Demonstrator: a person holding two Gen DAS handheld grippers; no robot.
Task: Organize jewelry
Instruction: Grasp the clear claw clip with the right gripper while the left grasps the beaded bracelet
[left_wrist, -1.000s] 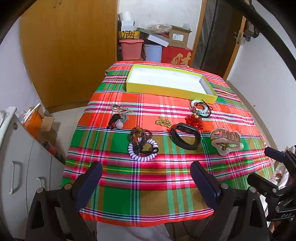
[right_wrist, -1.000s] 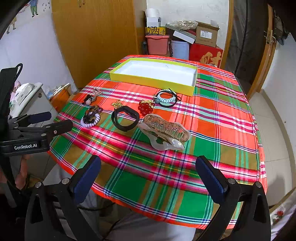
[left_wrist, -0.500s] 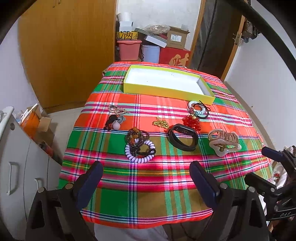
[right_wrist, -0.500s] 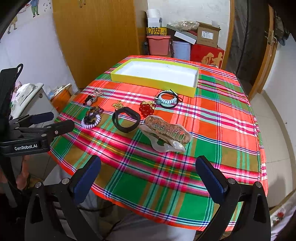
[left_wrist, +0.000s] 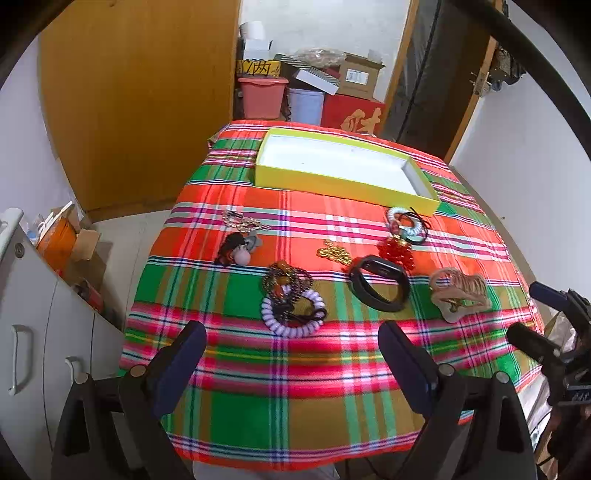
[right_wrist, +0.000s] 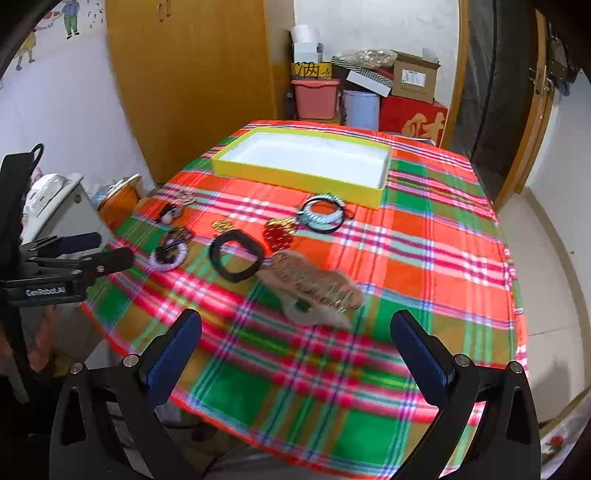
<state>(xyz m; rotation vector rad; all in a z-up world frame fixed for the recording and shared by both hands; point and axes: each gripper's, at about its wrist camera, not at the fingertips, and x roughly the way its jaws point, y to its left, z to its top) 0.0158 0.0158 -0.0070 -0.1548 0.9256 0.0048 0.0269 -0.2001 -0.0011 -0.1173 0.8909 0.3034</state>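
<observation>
A yellow box with a white inside stands empty at the table's far side; it also shows in the right wrist view. Jewelry lies in a row before it: a lilac coil bracelet with dark beads, a black band, red beads, a gold chain, a beige hair claw and a white-black hair tie bundle. My left gripper is open and empty over the near edge. My right gripper is open and empty, just short of the hair claw.
The table wears a red-green plaid cloth. A grey cabinet stands left of it. Boxes and bins are stacked behind, beside a wooden wardrobe. More small pieces lie at the left.
Both grippers have drawn back slightly from the table, so the jewelry looks farther away. The right wrist view is now blurred by motion. Nothing on the table has moved.
</observation>
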